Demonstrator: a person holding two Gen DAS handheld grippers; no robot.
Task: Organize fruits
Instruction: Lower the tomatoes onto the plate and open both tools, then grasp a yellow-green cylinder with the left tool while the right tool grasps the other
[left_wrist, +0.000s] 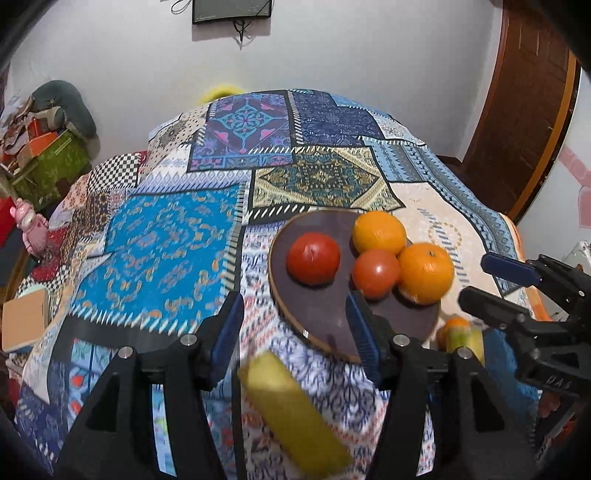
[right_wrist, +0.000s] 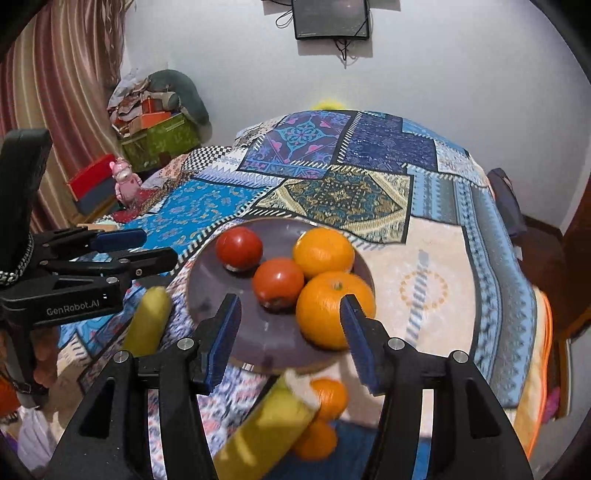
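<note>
A dark round plate (left_wrist: 325, 317) (right_wrist: 210, 273) on the patterned cloth holds two red tomatoes (left_wrist: 313, 257) (right_wrist: 239, 246) and two oranges (left_wrist: 424, 272) (right_wrist: 325, 310). My left gripper (left_wrist: 293, 332) is open and empty above the plate's near edge; a yellow banana (left_wrist: 295, 410) lies below it. It also shows in the right wrist view (right_wrist: 147, 321). My right gripper (right_wrist: 290, 339) is open and empty over the plate's front rim. Below it lie a second banana (right_wrist: 266, 428) and two small oranges (right_wrist: 328, 398).
The patchwork cloth (left_wrist: 166, 236) covers a table against a white wall. Boxes and clutter (left_wrist: 44, 155) stand at the left with a pink figurine (right_wrist: 123, 177). A wooden door (left_wrist: 517, 110) is at the right. The other gripper appears at the right (left_wrist: 509, 291) and left (right_wrist: 122, 251) of each view.
</note>
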